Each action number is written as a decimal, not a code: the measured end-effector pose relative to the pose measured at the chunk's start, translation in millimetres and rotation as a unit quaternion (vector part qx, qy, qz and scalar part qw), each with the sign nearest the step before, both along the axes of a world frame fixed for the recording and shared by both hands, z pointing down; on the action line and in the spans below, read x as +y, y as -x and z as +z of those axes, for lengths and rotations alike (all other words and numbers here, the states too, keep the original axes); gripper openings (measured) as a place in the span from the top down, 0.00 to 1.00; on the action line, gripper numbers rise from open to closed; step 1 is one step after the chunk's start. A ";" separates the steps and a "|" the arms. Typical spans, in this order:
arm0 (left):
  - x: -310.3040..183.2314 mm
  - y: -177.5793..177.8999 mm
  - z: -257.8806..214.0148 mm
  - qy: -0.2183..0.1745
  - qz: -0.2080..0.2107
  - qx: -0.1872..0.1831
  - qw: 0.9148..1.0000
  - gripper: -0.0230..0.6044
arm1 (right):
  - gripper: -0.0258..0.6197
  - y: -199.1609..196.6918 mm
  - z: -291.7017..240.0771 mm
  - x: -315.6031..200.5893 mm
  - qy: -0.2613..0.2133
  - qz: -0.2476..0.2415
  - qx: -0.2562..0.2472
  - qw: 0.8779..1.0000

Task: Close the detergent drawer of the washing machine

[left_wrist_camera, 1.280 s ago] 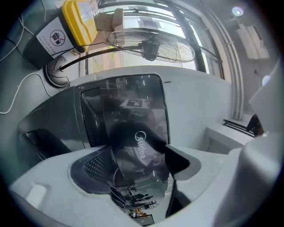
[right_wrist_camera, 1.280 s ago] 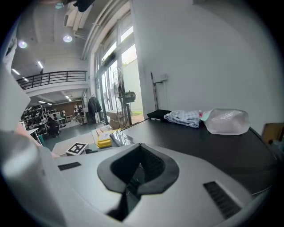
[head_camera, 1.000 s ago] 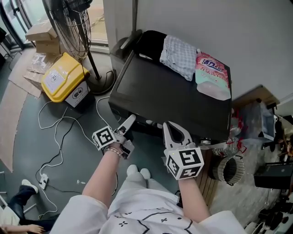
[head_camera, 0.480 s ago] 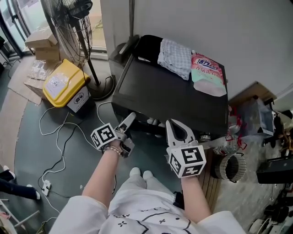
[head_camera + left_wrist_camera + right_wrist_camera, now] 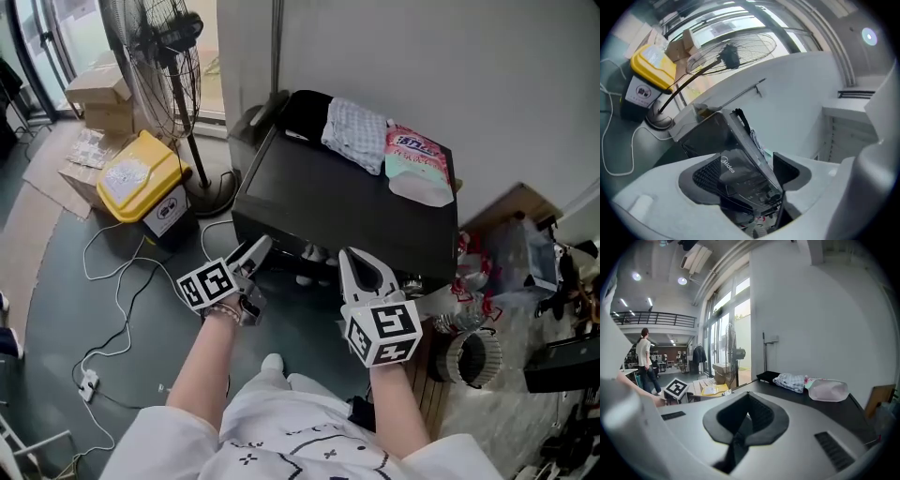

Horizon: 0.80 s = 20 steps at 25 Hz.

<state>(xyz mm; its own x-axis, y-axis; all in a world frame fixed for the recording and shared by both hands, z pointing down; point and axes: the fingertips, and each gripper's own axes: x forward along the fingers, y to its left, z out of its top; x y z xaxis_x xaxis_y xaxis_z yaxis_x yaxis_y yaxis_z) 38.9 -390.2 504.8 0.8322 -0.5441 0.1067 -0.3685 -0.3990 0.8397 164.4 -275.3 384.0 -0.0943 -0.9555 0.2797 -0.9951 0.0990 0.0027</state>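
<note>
Nearest, the right gripper point(image 5: 361, 262) is pinched closed on nothing and the left gripper point(image 5: 258, 248) has its jaws apart. Both sit just short of the washing machine point(image 5: 347, 192)'s near edge. The detergent drawer's on that front, can't make it out. Open floor point(image 5: 52, 300) to the left.

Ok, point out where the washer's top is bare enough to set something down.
The washing machine top is bare across its front and left, up to the checked cloth and pink pouch. Its back edge is crowded.

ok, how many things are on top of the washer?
3, along the back edge: black item at left, checked cloth beside it, pink detergent pouch at right. Cloth may hide more.
</note>
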 end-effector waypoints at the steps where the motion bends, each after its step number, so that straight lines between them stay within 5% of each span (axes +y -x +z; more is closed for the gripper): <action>1: 2.9 1.0 -5.4 -0.018 0.000 -0.016 1.000 0.40 | 0.97 -0.1 -2.9 3.0 -0.003 -0.003 0.001 1.000; 6: 21.1 8.0 -31.2 -0.090 -0.013 -0.079 0.993 0.43 | 0.97 -2.1 -16.2 20.8 -0.012 -0.014 -0.001 1.000; 9: 34.5 12.5 -48.0 -0.134 -0.031 -0.129 0.982 0.72 | 0.97 -2.2 -27.7 31.5 -0.021 -0.019 -0.005 1.000; 13: 55.0 20.4 -79.8 -0.206 -0.059 -0.189 0.958 0.93 | 0.97 -1.9 -42.8 48.4 -0.036 -0.030 0.001 0.999; 20: 98.2 31.3 -149.1 -0.326 -0.084 -0.247 0.909 0.94 | 0.97 -3.0 -65.7 81.1 -0.063 -0.042 -0.015 0.997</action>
<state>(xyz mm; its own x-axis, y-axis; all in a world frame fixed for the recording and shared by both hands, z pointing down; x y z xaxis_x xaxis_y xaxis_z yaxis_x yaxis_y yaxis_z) 7.5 -292.0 355.7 0.6701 -0.7403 0.0541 -0.7376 -0.6559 0.1604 167.3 -194.3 318.3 -0.1815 -0.9714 0.1530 -0.9832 0.1824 -0.0082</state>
